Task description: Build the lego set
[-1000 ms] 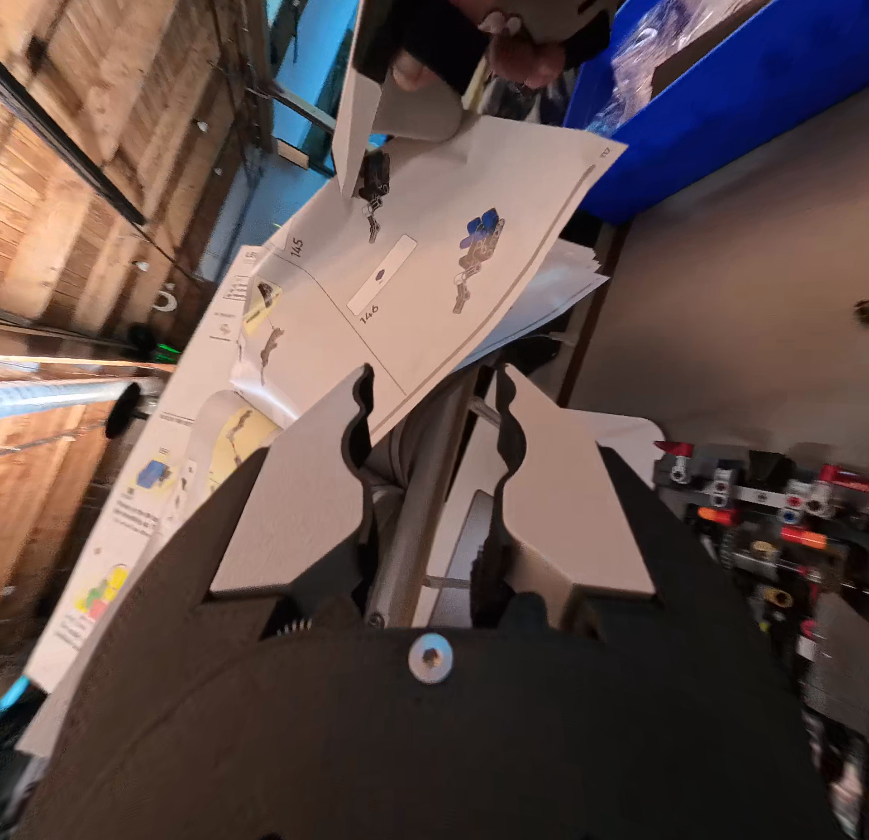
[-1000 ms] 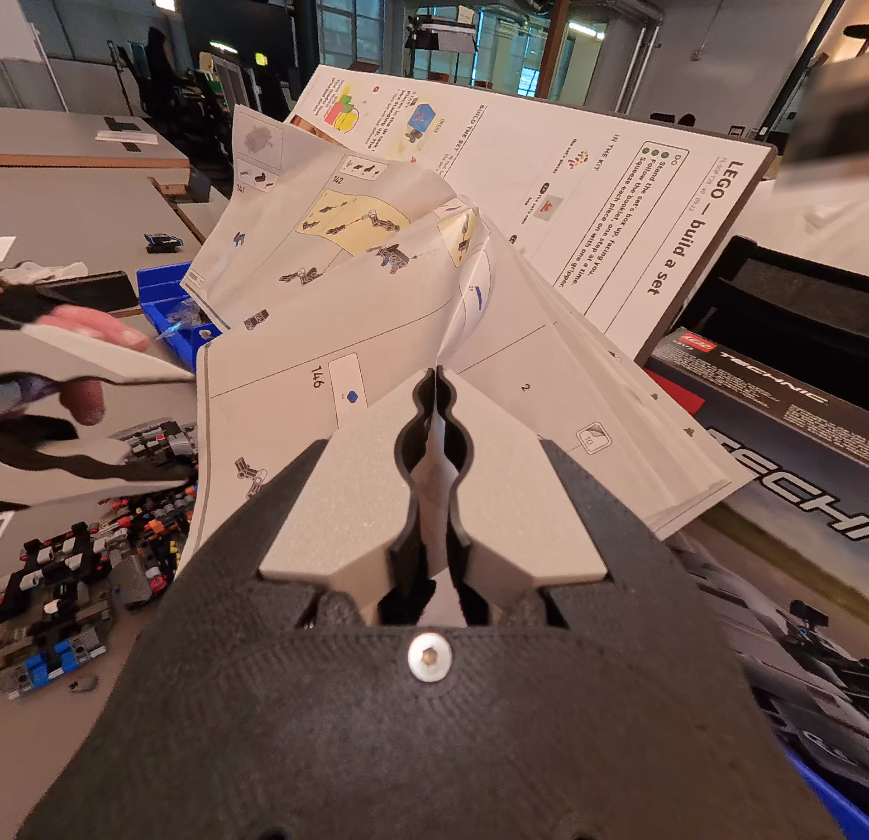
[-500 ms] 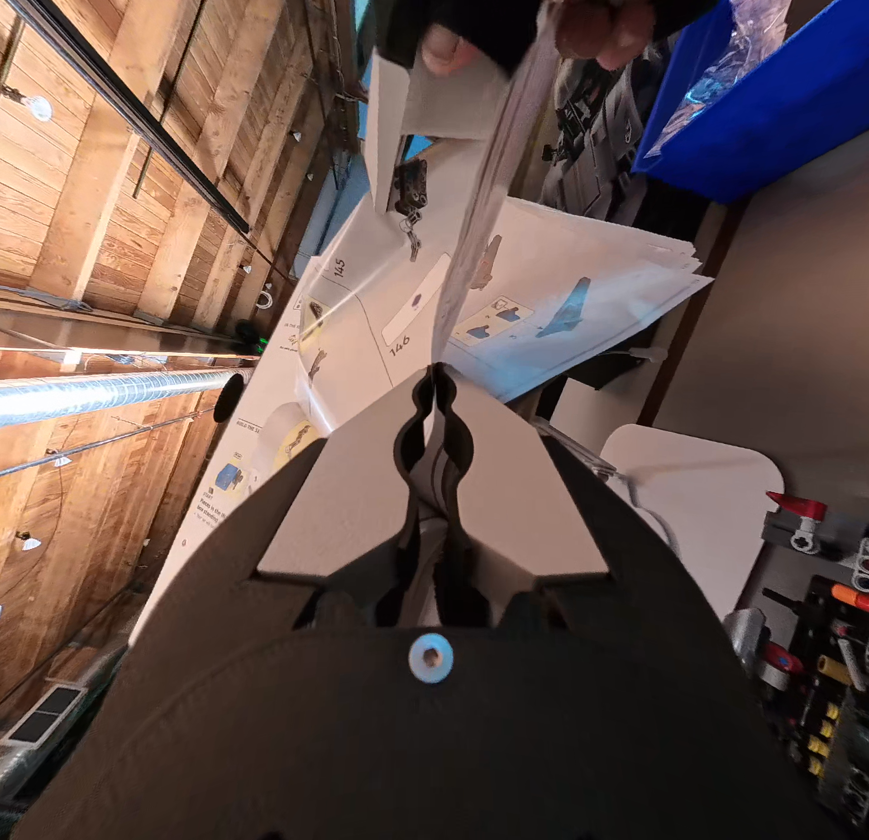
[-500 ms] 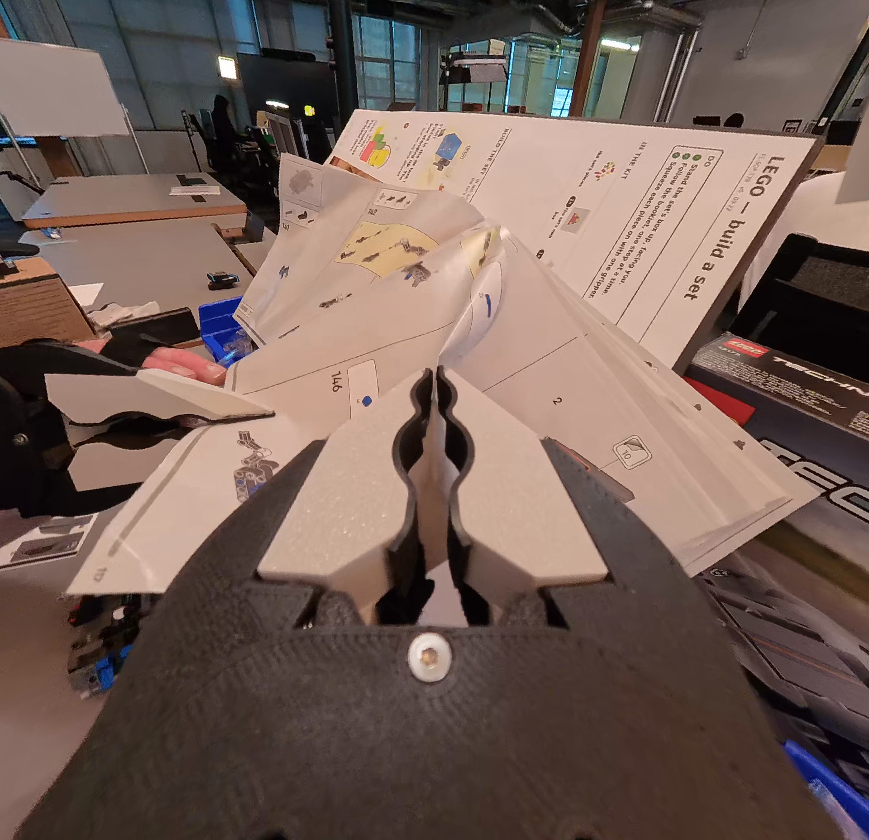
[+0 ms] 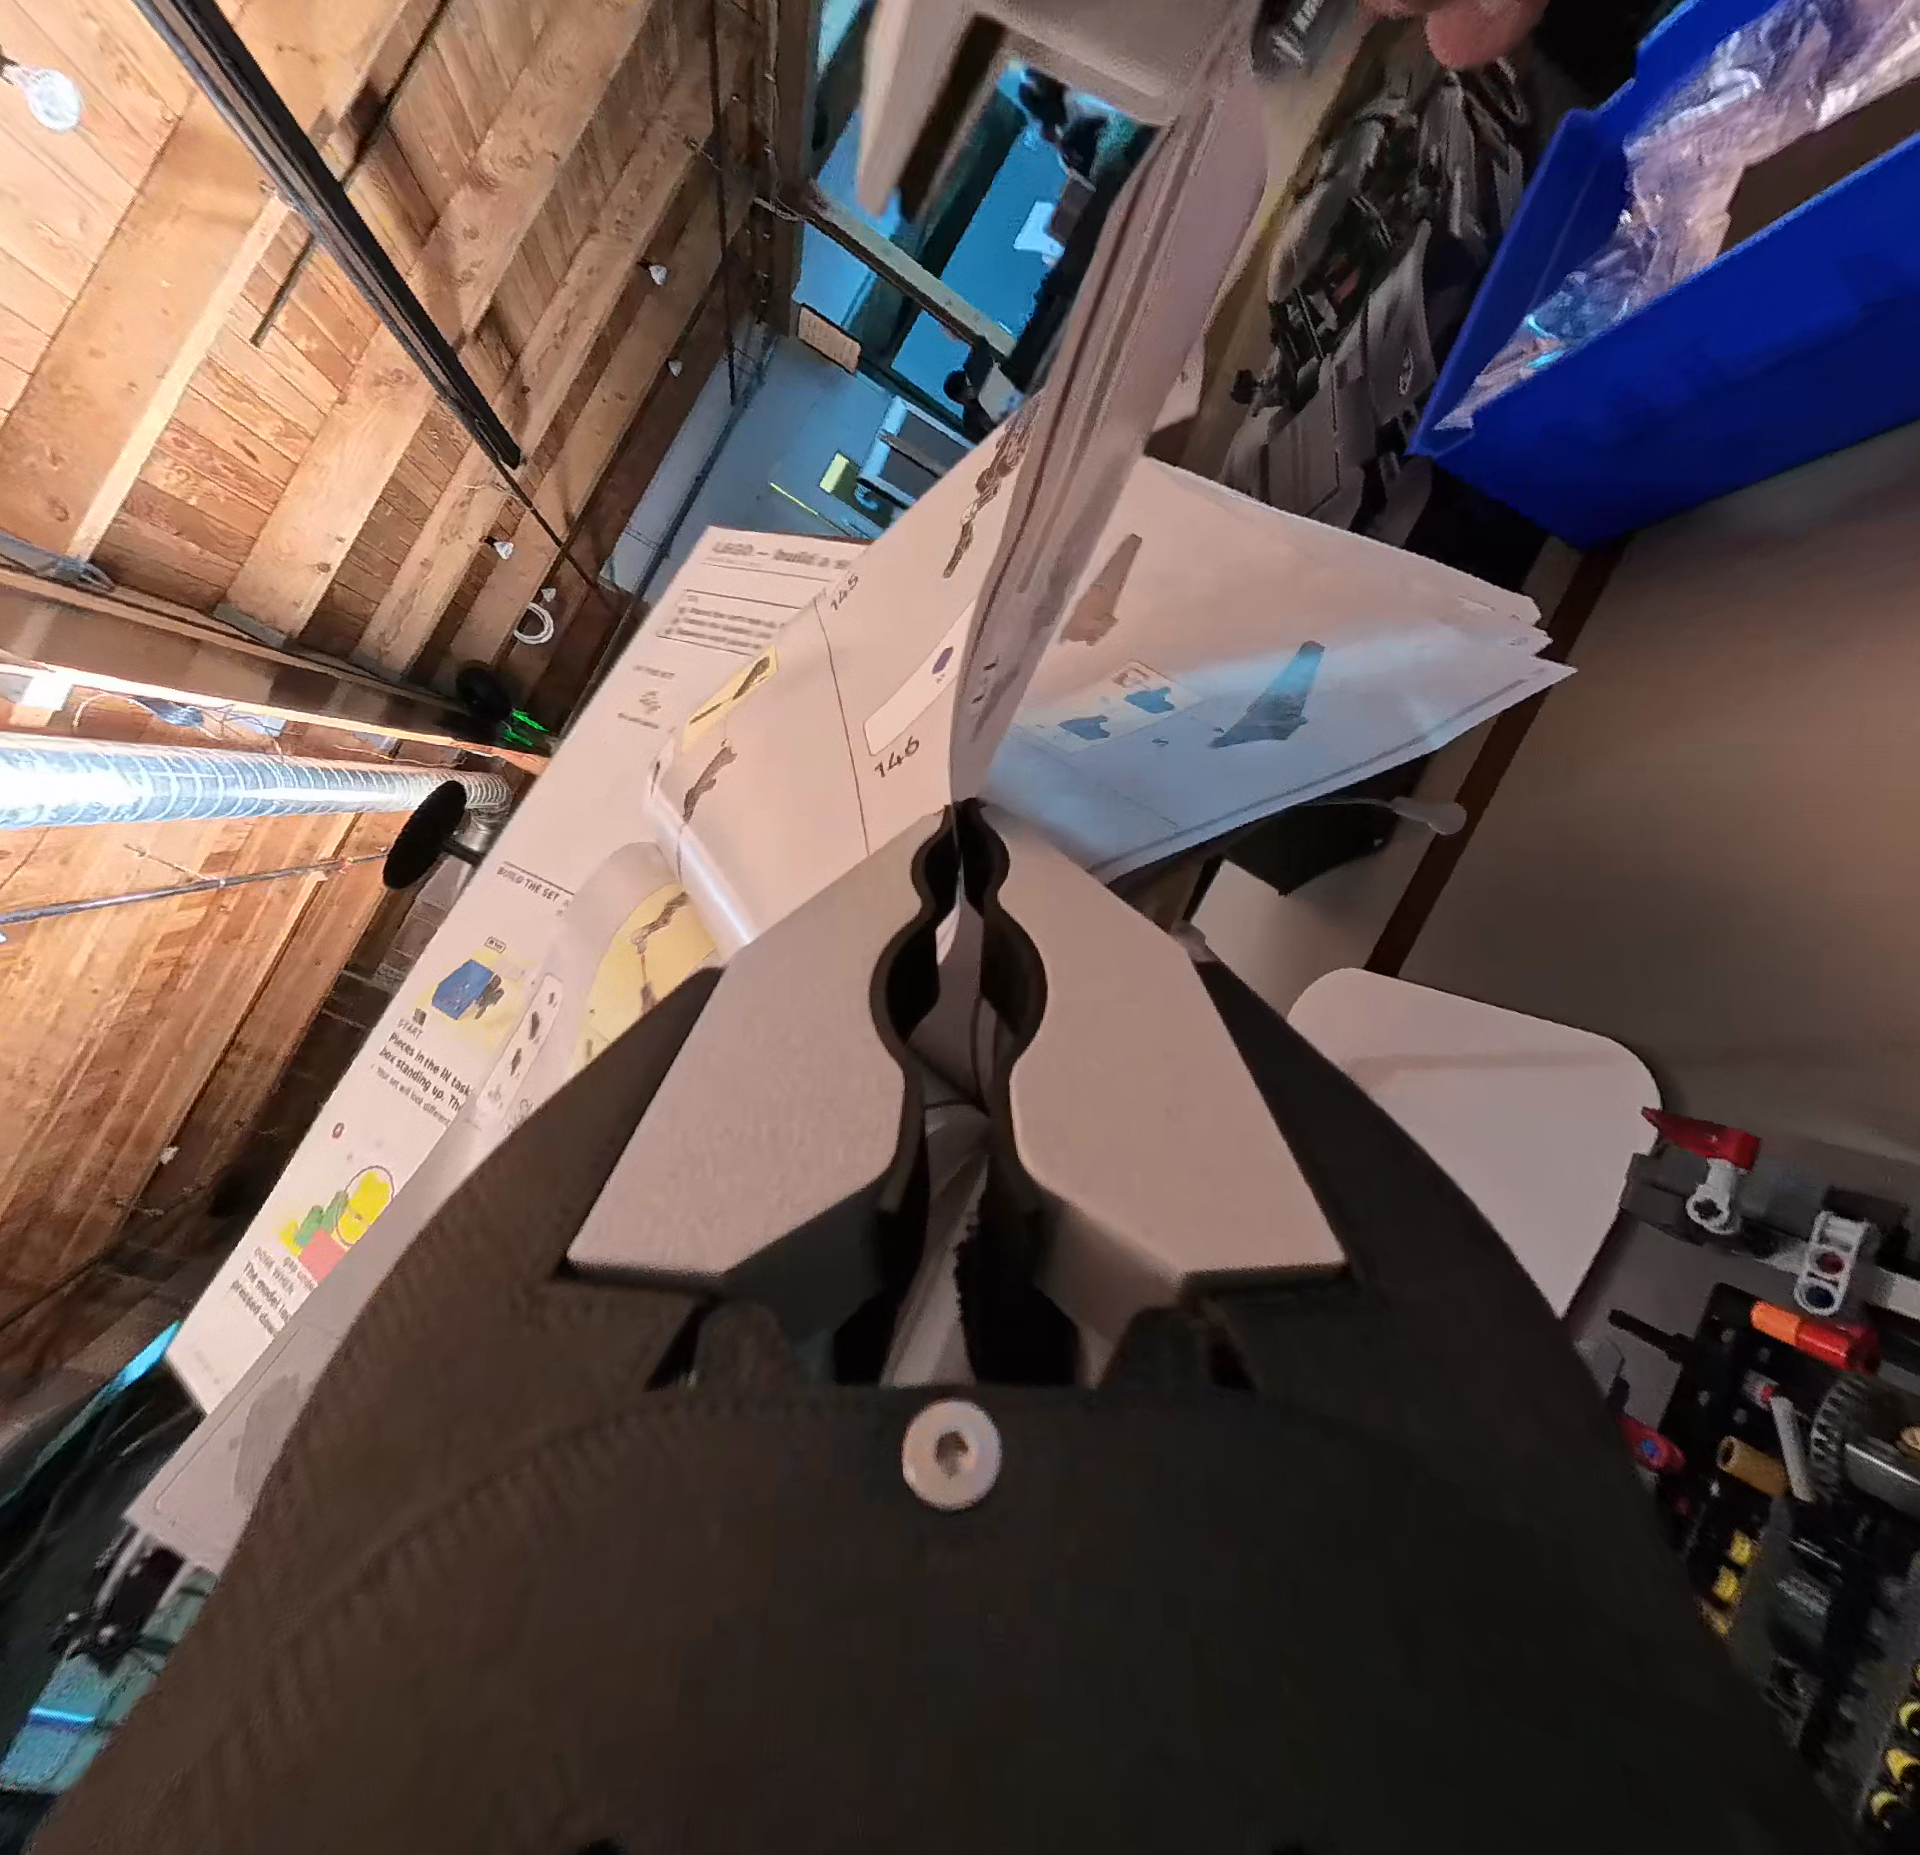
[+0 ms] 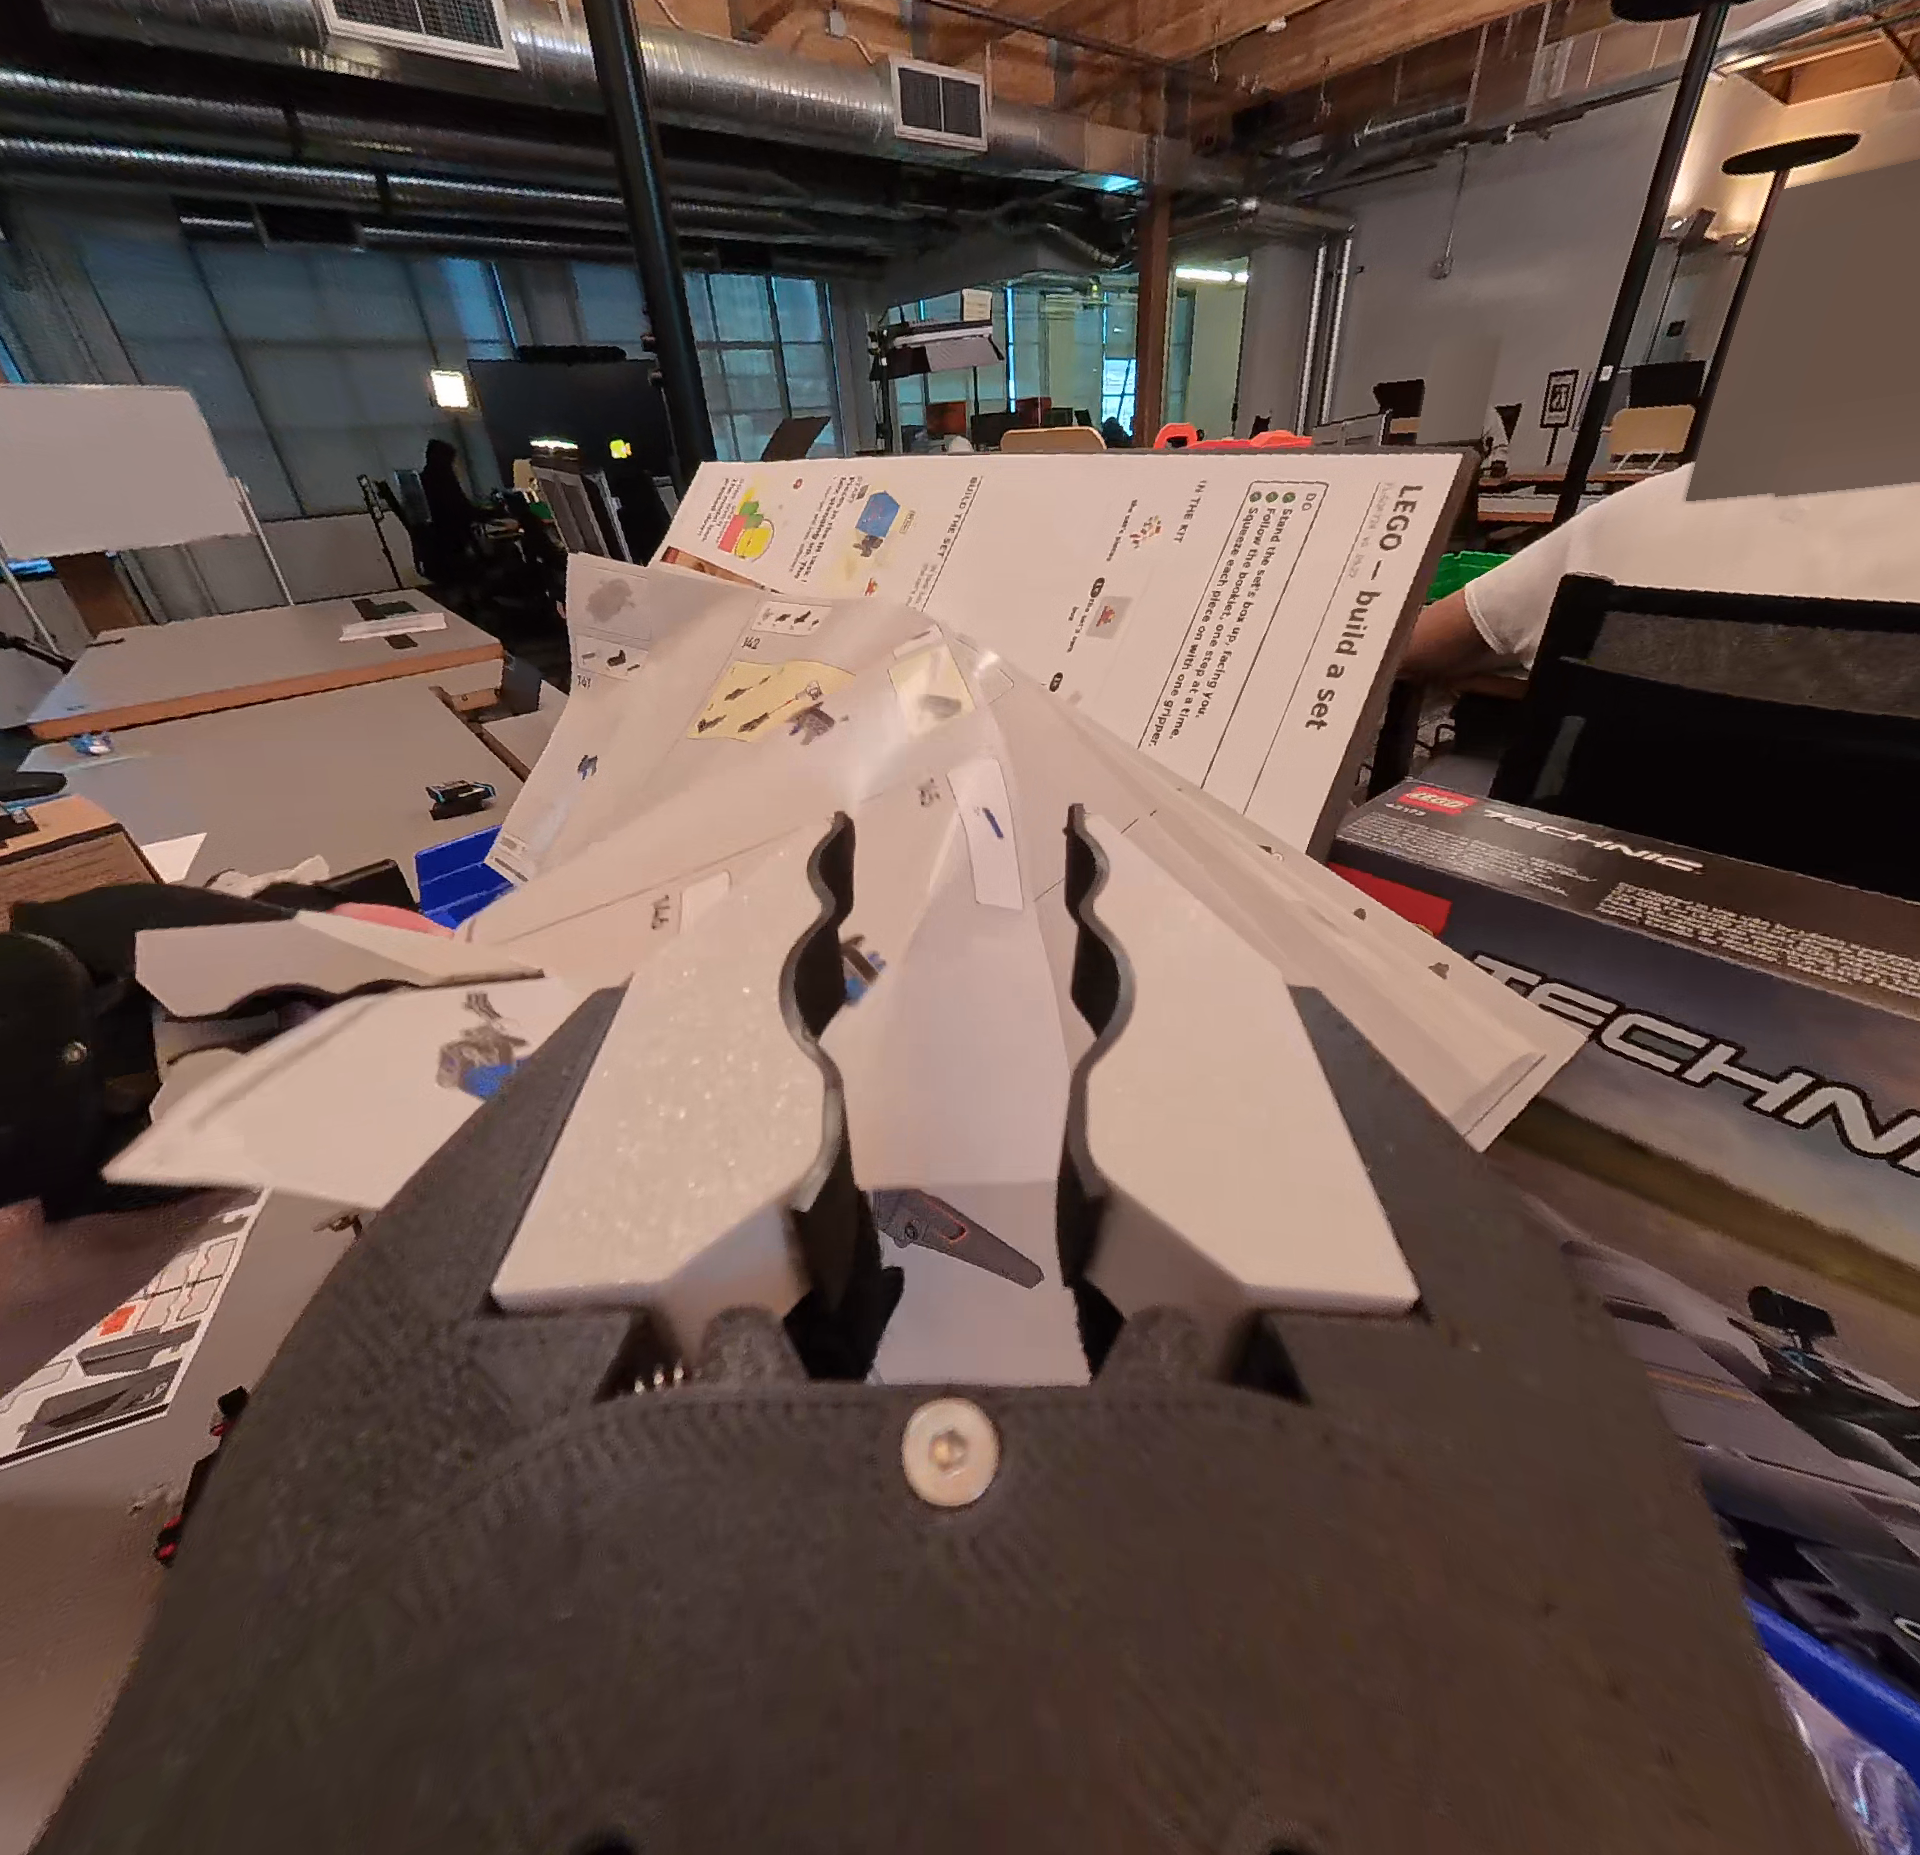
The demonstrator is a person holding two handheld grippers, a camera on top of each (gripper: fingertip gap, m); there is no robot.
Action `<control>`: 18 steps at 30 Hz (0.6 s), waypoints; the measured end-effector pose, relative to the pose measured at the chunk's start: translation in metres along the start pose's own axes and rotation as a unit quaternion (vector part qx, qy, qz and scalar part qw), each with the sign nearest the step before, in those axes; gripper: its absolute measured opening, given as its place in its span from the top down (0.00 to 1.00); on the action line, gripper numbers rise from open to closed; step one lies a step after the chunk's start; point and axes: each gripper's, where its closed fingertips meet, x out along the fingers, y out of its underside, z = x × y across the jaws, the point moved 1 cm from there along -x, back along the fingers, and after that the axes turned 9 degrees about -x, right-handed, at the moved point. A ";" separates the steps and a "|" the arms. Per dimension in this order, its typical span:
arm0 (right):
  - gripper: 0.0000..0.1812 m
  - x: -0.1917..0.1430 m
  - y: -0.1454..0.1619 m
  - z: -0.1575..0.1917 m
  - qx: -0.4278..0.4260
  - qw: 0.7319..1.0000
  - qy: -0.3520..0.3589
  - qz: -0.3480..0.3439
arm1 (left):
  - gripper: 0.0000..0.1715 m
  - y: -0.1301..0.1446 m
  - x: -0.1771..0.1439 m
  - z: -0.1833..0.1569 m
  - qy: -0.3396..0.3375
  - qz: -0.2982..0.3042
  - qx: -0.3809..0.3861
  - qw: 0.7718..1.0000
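The white instruction booklet [image 5: 1278, 652] lies open, leaning against the printed task board [image 5: 499, 984]. My left gripper [image 5: 958, 818] is shut on the lower edge of one booklet page [image 5: 1101, 403], which stands up on edge towards the fingers [image 5: 925, 70] of my right gripper at the top. In the right wrist view my right gripper [image 6: 956, 834] is open, with loose booklet pages [image 6: 956, 1057] fanned between its fingers. My left gripper [image 6: 499, 977] shows at the left, shut on its page [image 6: 343, 1088]. The partly built black Lego model [image 5: 1787, 1390] lies on the table at the lower right.
A blue bin [image 5: 1714, 330] holding clear bags stands beyond the booklet. The dark Lego set box [image 6: 1683, 984] lies to the right. A sticker sheet [image 6: 104, 1358] lies on the grey table at lower left. A person in a white shirt [image 6: 1558, 558] sits behind the board.
My left gripper shut on a booklet page and lifted it to the left. My right gripper, shut on a page until half a second ago, has opened and let go.
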 end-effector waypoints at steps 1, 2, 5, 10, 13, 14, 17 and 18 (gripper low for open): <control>0.79 -0.001 -0.001 0.000 -0.003 1.000 0.001 0.000 | 1.00 -0.001 -0.002 0.004 -0.005 -0.006 -0.010 1.000; 0.79 -0.001 -0.002 0.000 -0.006 1.000 0.004 0.000 | 1.00 -0.002 -0.005 0.010 -0.010 -0.010 -0.027 1.000; 0.79 -0.004 -0.004 0.000 -0.012 1.000 0.007 0.000 | 1.00 -0.002 -0.020 0.039 -0.043 -0.032 -0.101 0.993; 0.79 -0.003 -0.002 0.000 -0.019 1.000 0.010 0.008 | 1.00 0.032 -0.055 0.093 -0.094 -0.050 -0.262 0.959; 0.79 0.000 0.003 0.002 -0.022 1.000 0.005 0.021 | 1.00 0.063 -0.069 0.111 -0.099 -0.055 -0.363 0.925; 0.78 0.002 0.006 0.004 -0.025 0.999 0.004 0.029 | 1.00 0.072 -0.072 0.114 -0.093 -0.056 -0.399 0.910; 0.76 0.009 0.017 0.006 -0.039 0.998 0.002 0.057 | 1.00 0.093 -0.076 0.118 -0.075 -0.073 -0.484 0.869; 0.74 0.011 0.022 0.006 -0.044 0.997 0.003 0.068 | 1.00 0.100 -0.076 0.118 -0.073 -0.071 -0.497 0.861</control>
